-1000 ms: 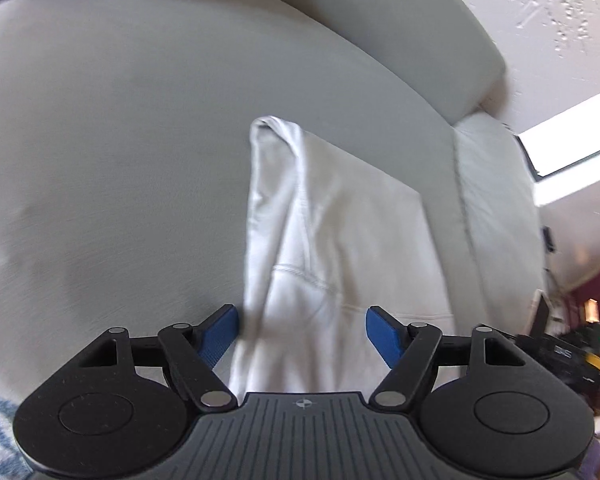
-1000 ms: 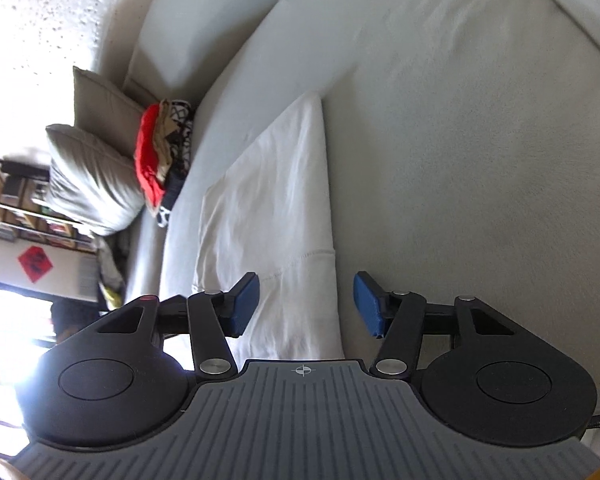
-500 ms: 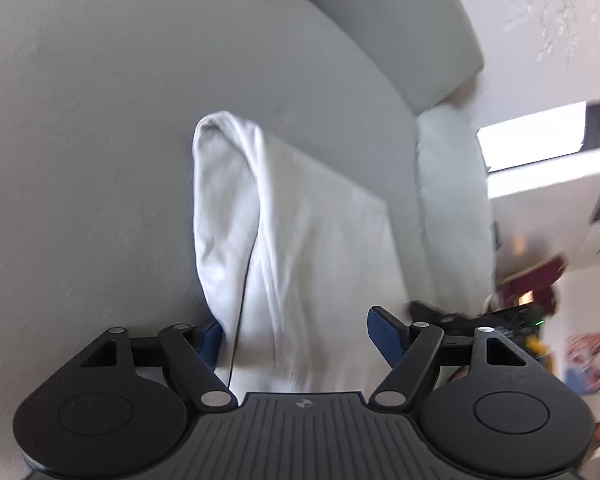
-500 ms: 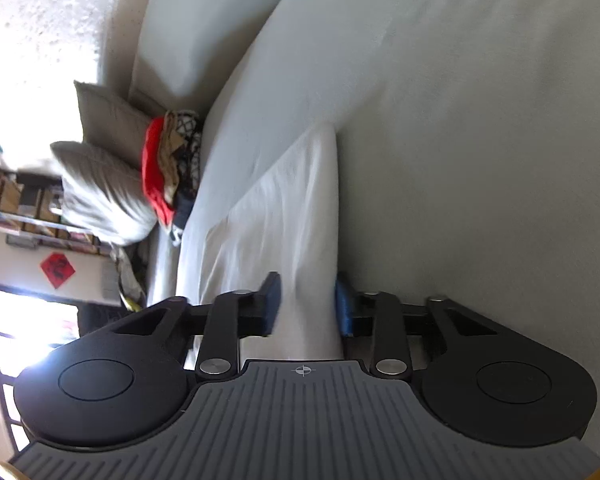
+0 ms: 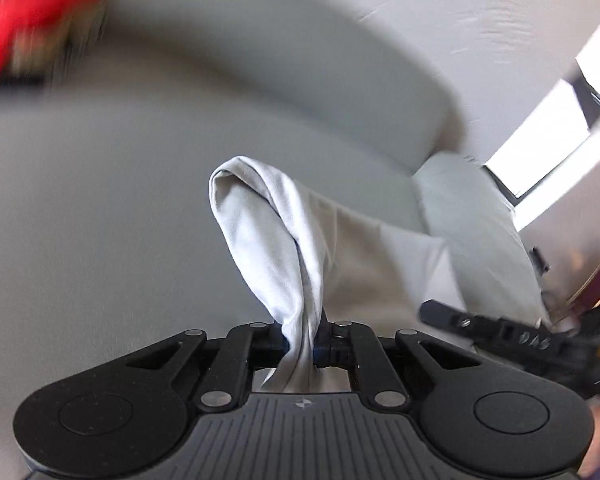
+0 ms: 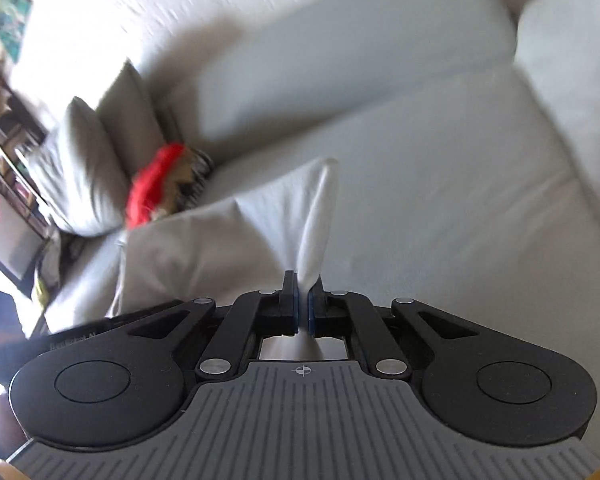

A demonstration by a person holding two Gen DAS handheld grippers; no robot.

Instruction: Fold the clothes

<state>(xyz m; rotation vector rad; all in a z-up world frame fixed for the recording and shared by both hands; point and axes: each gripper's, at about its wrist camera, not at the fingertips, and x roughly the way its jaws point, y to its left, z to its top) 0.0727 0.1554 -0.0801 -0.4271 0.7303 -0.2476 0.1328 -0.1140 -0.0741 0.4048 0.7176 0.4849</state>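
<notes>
Both the left gripper [image 5: 303, 342] and right gripper [image 6: 303, 308] pinch only thin bunches of the white garment [image 5: 284, 248]; lifted off the sofa [image 6: 440, 184], either bunch may slip free and spoil the fold.

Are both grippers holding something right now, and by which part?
Yes. The left gripper and right gripper each pinch a near edge of the white garment, its cloth bunched between their jaws.

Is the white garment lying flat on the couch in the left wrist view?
No, the white garment is bunched and pulled up off the couch, pinched between the closing left tongs.
</notes>
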